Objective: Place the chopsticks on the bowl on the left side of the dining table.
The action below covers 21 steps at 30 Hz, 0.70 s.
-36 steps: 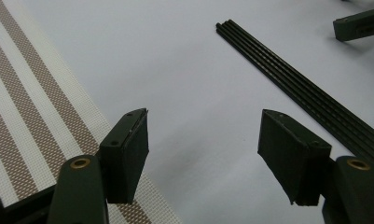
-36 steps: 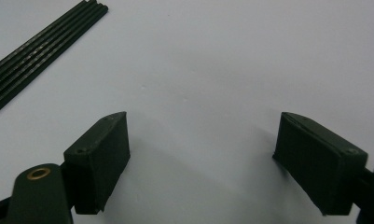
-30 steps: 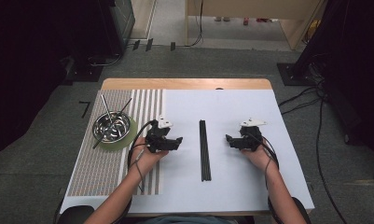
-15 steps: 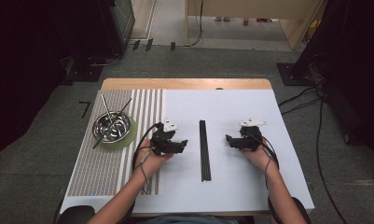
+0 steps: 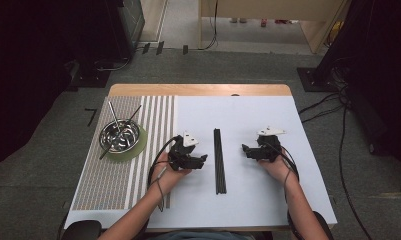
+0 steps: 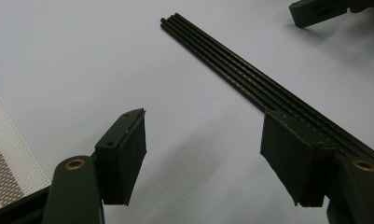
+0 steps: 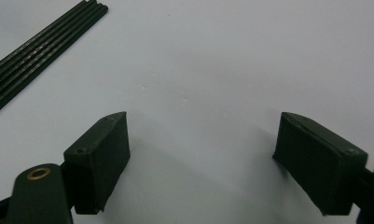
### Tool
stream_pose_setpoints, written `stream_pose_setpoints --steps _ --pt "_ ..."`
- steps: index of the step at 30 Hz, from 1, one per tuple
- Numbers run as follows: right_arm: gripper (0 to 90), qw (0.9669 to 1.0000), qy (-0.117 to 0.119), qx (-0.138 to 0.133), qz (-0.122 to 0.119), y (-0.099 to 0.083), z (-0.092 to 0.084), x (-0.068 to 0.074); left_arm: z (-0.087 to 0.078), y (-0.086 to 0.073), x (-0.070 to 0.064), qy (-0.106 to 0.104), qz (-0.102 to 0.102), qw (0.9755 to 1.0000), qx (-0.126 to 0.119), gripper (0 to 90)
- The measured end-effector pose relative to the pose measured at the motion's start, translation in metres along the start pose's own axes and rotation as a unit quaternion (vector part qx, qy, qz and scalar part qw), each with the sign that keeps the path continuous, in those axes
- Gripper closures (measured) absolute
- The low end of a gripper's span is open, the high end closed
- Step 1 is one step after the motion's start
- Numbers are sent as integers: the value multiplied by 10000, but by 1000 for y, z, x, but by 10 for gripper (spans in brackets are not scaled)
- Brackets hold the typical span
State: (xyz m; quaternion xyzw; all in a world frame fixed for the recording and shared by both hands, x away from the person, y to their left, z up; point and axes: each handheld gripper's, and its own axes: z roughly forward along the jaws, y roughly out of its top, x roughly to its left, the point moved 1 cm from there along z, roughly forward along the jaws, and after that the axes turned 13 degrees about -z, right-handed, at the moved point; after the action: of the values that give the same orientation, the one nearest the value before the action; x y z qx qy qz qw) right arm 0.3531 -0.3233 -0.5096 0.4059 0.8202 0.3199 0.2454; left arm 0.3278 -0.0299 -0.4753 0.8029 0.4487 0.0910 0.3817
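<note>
A tight bundle of several thin black rods (image 5: 219,160) lies straight on the white sheet at the table's middle. My left gripper (image 5: 204,160) sits just left of the rods, pointing at them, jaws open with nothing between them. In the left gripper view, the left gripper (image 6: 208,154) hovers low over the sheet while the rods (image 6: 231,70) run behind its right-hand jaw. My right gripper (image 5: 245,150) rests to the right of the rods, open and empty. In the right gripper view, the right gripper (image 7: 212,158) frames bare sheet, with the rods (image 7: 40,51) at the upper left.
A metal bowl (image 5: 120,136) with two metal sticks in it stands on a round green mat at the left, on a striped placemat (image 5: 153,120). The white sheet (image 5: 248,115) covers the table's middle and right. Cables trail over the floor to the right.
My left gripper has moved to the right, closer to the black rods. The right gripper and the rods have stayed in place.
</note>
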Motion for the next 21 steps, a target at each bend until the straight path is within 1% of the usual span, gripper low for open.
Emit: stream_pose_setpoints --steps 5,9,12,17,19,21 --pt "175 10000 -1 0 -3 0 0 0 4 -4 -8 -42 4 10000 -6 309" --pt "175 10000 -1 -2 -1 0 0 0 8 -7 -13 -124 -78 9999 23 294" --pt "175 10000 0 -3 1 0 0 0 11 -9 -17 -172 -99 9998 55 284" --pt "175 10000 -1 -1 -1 0 0 0 15 -11 -21 -138 -93 9999 12 272" --pt "175 10000 -3 -3 2 0 0 0 17 -12 -23 -95 -85 9999 16 261" --pt "175 10000 -1 -1 0 0 0 0 19 -13 -25 -108 -106 9999 25 260"
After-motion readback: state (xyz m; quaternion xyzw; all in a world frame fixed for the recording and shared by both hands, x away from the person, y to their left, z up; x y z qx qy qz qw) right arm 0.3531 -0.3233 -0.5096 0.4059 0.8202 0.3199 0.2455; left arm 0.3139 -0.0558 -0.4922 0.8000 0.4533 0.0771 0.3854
